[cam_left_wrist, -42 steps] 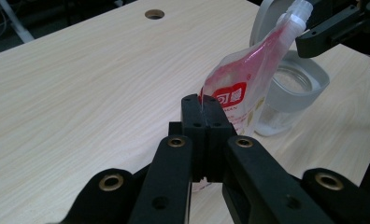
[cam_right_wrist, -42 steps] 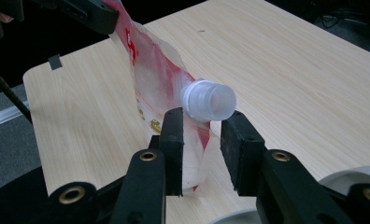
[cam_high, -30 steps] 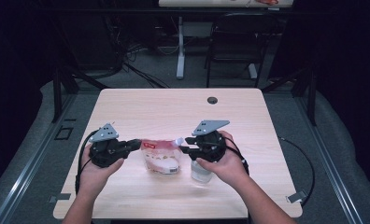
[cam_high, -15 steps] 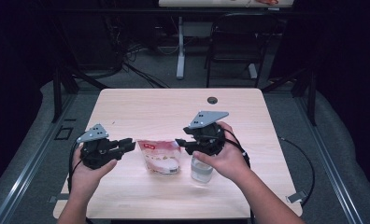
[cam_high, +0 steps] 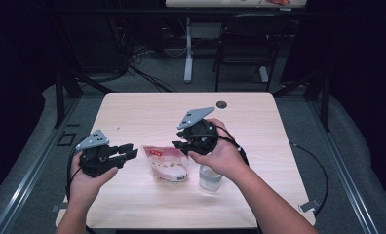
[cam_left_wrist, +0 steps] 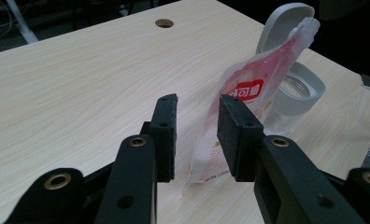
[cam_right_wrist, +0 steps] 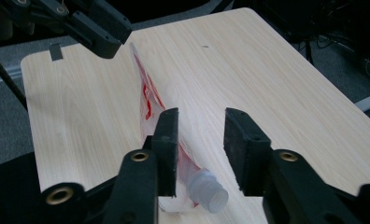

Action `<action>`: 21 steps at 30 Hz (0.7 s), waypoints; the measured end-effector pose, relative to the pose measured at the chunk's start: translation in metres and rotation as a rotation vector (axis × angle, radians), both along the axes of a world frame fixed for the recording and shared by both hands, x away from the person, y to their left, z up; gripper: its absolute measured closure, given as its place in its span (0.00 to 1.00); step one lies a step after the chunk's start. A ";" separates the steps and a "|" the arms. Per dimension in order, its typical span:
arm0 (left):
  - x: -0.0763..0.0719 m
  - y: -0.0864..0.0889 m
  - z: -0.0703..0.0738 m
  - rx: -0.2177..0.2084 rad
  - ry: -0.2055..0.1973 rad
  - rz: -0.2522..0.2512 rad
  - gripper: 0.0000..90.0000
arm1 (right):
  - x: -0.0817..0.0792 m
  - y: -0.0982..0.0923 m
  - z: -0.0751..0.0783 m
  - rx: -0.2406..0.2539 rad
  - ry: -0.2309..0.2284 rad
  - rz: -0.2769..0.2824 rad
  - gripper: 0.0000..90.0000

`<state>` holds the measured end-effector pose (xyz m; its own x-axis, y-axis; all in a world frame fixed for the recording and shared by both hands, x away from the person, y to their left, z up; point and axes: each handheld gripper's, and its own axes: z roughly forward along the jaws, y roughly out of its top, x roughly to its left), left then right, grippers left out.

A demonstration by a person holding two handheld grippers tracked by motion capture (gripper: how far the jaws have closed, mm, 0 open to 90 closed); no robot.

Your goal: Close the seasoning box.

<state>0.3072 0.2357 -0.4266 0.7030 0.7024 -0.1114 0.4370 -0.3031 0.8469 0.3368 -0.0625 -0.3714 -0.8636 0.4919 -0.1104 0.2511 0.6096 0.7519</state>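
Note:
A clear pouch (cam_high: pixel 166 165) with a red label stands near the table's middle, and it leans toward a clear jar (cam_high: pixel 210 178). In the left gripper view the pouch (cam_left_wrist: pixel 248 88) rises just past the right-hand pad, in front of the jar (cam_left_wrist: pixel 300 86) and its raised grey lid (cam_left_wrist: pixel 281 23). My left gripper (cam_high: pixel 131 152) sits left of the pouch; its jaws have just been opening, with nothing between them (cam_left_wrist: pixel 197 105). My right gripper (cam_high: pixel 179 145) hovers above the pouch's top. Its jaws have just been closing, and stand apart (cam_right_wrist: pixel 199 121) over the white spout (cam_right_wrist: pixel 209 191) without touching it.
The wooden table (cam_high: pixel 132 112) has a cable hole (cam_high: pixel 221 104) near its far edge. Behind it stand a chair (cam_high: pixel 242 44) and a desk leg (cam_high: pixel 188 48), with cables on the floor. A cable trails off the table's right side (cam_high: pixel 322 180).
The left gripper has let go of the pouch, opened and drawn back to the left. The right gripper has lifted up and away from the pouch's top.

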 end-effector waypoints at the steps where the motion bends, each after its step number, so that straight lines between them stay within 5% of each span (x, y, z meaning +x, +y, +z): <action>1: 0.000 0.001 -0.001 0.003 0.001 0.004 0.76 | 0.001 0.002 0.000 -0.006 0.000 0.006 0.76; 21: 0.003 0.017 -0.004 -0.016 0.023 0.037 0.74 | 0.010 0.039 0.000 -0.058 0.020 0.106 0.84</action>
